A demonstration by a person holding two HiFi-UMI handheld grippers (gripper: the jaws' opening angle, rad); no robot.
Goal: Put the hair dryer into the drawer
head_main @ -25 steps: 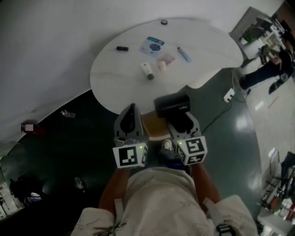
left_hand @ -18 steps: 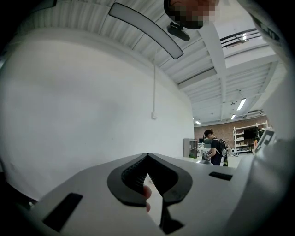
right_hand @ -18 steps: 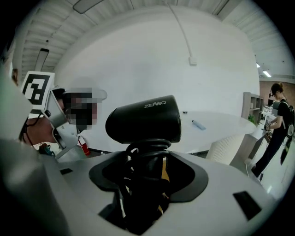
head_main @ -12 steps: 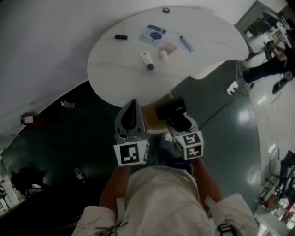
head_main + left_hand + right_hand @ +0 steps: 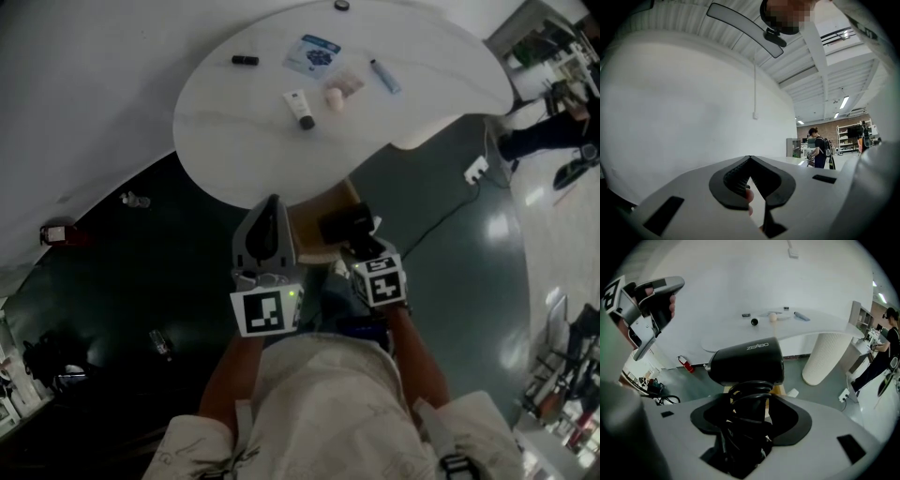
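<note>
Right side: your right hand-held gripper (image 5: 752, 414) is clamped on the handle of the hair dryer (image 5: 747, 362), with the coiled cord (image 5: 749, 397) trapped in the same grip so it cannot dangle or snag.
Task's thing: the hair dryer hangs in the air, barrel forward and tilted down, just under the edge of the worktop (image 5: 244, 141) and over the wooden drawer (image 5: 314, 225), which looks pulled out to receive it.
Left side: your left hand-held gripper (image 5: 751, 161) has its jaws together on nothing. It sits level beside the drawer, clear of the right gripper's path down.
Step in hand: lowering, by my reading; nothing is in the drawer yet.
Watch for: the barrel catching the worktop's underside or the drawer's front wall. Let go only once the dryer rests inside.
</note>
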